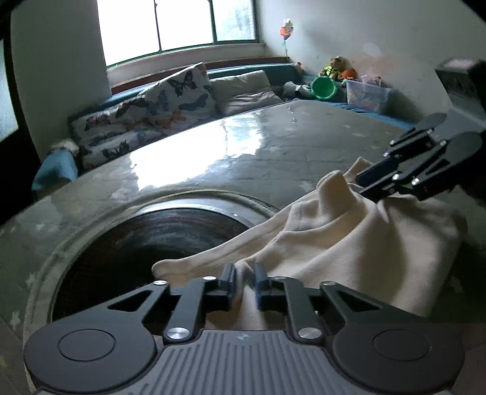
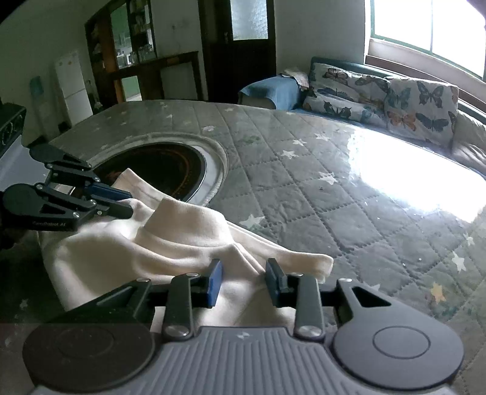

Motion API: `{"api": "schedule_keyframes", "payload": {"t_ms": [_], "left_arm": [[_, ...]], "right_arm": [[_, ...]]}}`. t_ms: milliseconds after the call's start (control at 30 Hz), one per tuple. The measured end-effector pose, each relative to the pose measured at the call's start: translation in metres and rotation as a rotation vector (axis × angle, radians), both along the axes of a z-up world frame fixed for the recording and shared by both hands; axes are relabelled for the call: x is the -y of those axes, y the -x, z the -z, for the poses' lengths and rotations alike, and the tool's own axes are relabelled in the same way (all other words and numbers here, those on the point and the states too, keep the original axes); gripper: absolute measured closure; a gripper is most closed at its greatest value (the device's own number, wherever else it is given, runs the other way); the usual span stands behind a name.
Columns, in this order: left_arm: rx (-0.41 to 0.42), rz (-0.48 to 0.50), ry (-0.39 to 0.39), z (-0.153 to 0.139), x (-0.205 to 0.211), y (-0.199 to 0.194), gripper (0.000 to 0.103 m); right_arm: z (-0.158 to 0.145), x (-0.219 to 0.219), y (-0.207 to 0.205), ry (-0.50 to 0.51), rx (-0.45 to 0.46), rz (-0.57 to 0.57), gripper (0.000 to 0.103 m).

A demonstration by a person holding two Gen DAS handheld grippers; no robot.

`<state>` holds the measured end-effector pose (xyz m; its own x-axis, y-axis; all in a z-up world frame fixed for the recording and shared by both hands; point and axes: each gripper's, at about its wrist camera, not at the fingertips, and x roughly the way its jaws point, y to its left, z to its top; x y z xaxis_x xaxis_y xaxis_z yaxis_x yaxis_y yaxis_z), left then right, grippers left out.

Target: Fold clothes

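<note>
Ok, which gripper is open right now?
The right gripper: its jaws stand wide apart astride a fold of the cloth. The left gripper has its jaws nearly together, pinching the cloth.

Butterfly-print cushions (image 2: 379,97) line the sofa beside a quilted star-patterned table cover (image 2: 303,170) under the window (image 1: 179,24).

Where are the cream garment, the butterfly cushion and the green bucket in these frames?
cream garment (image 2: 182,224), right wrist view, on the raised fold in its middle.
butterfly cushion (image 1: 179,94), left wrist view, on its printed front face.
green bucket (image 1: 323,87), left wrist view, on its open rim, by the toys.
</note>
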<state>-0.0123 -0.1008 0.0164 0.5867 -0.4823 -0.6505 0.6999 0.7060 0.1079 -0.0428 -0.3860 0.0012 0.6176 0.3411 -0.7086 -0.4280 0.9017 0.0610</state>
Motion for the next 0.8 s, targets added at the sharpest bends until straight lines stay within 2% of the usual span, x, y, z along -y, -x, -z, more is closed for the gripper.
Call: {"api": "schedule_keyframes", "payload": {"t_ms": [100, 200, 267, 333, 367, 400, 467, 500, 633, 800], "left_arm": [[0.02, -0.004, 0.0, -0.002, 0.0, 0.002, 0.094], [0.018, 0.006, 0.011, -0.004, -0.002, 0.002, 0.094], [0.003, 0.002, 0.006, -0.003, -0.002, -0.001, 0.089], [-0.005, 0.003, 0.004, -0.002, -0.001, -0.004, 0.076], [-0.01, 0.004, 0.008, -0.001, -0.001, -0.005, 0.075], [-0.015, 0.006, 0.013, -0.001, -0.001, -0.006, 0.076], [-0.016, 0.005, 0.017, 0.0, 0.0, -0.006, 0.081], [-0.012, 0.003, 0.017, 0.0, 0.0, -0.006, 0.091], [0.071, -0.03, 0.02, -0.012, -0.003, 0.004, 0.096], [0.222, -0.119, 0.026, -0.026, -0.007, 0.011, 0.096]], "right_arm": [[-0.002, 0.0, -0.002, -0.016, 0.002, -0.003, 0.066], [0.002, -0.001, -0.007, -0.017, -0.007, -0.019, 0.064], [0.004, -0.002, -0.008, -0.019, -0.005, -0.024, 0.064], [0.005, -0.002, -0.007, -0.02, -0.002, -0.023, 0.071], [0.005, -0.003, -0.007, -0.018, 0.0, -0.021, 0.084], [0.004, -0.003, -0.005, -0.014, 0.003, -0.023, 0.091], [0.001, -0.005, -0.002, -0.003, 0.019, -0.02, 0.096], [-0.001, -0.007, 0.0, 0.002, 0.028, -0.019, 0.097], [-0.016, -0.009, 0.008, -0.003, 0.095, -0.004, 0.098], [-0.035, -0.012, 0.015, 0.021, 0.248, 0.035, 0.097]]}}
